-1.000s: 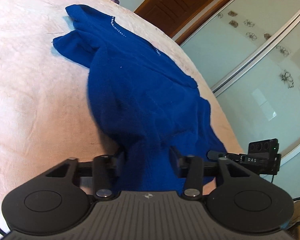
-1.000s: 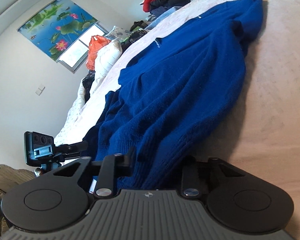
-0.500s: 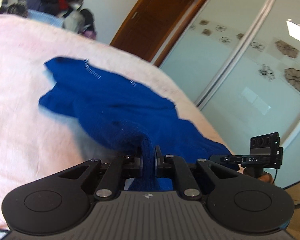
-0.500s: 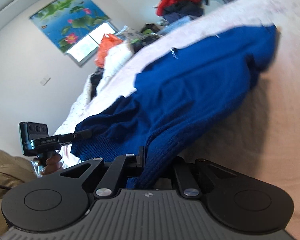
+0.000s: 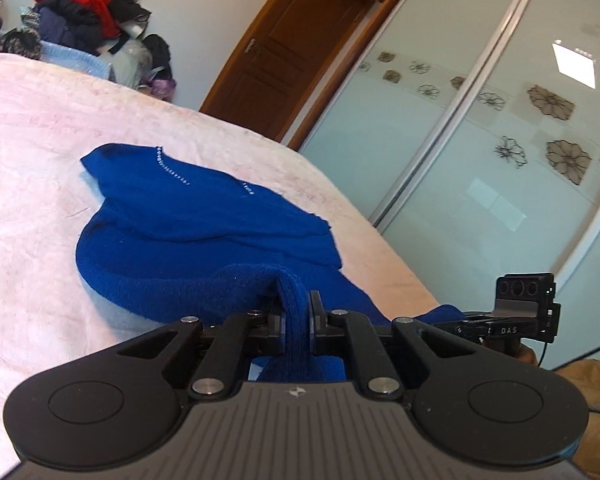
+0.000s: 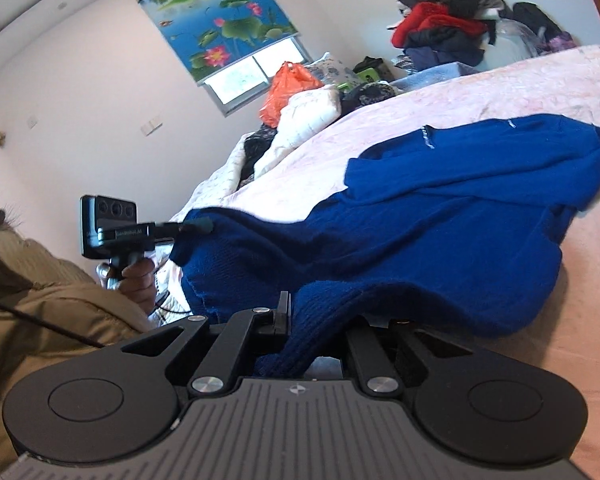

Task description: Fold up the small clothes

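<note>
Both grippers (image 5: 296, 312) (image 6: 312, 320) now clamped, sweater (image 5: 204, 216) hem lifted

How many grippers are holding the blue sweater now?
2. The left gripper pinches the near hem of the blue sweater; the right gripper grips the same hem further along, on the pink bed.

Sweater (image 5: 204, 236) on bed (image 5: 32, 160) — clothes pile (image 5: 76, 12) behind, wardrobe (image 5: 480, 140) right.
</note>
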Tool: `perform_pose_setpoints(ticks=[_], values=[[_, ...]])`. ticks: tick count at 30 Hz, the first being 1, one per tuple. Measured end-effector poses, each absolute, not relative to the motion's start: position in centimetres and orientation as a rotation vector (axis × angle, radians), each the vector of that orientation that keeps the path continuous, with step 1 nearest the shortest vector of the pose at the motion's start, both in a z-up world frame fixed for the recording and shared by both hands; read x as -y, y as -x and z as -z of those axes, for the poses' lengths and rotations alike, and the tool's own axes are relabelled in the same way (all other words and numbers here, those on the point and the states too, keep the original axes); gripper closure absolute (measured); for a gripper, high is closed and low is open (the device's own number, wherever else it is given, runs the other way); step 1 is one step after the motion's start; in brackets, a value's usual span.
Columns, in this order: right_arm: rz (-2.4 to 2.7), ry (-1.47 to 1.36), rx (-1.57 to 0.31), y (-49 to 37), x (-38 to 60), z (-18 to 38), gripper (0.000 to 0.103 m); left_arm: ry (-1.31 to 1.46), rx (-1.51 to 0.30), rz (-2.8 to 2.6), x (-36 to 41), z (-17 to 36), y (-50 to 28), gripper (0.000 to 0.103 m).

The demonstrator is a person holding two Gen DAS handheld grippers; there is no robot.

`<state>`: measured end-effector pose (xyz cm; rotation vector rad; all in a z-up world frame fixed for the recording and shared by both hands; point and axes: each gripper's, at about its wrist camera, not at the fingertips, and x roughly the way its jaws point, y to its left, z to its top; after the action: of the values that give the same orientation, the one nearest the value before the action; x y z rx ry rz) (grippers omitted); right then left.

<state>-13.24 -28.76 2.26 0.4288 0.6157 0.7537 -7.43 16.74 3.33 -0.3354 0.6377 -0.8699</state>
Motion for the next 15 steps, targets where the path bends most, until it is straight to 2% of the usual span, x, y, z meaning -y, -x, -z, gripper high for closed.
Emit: perform_pose_setpoints(ticks=[15], values=[[-0.551,-0.614,-0.584,6.0,29.5,0.0,0.092,0.401,-0.711,0.698,-15.2,-3.5,0.3,0.094]])
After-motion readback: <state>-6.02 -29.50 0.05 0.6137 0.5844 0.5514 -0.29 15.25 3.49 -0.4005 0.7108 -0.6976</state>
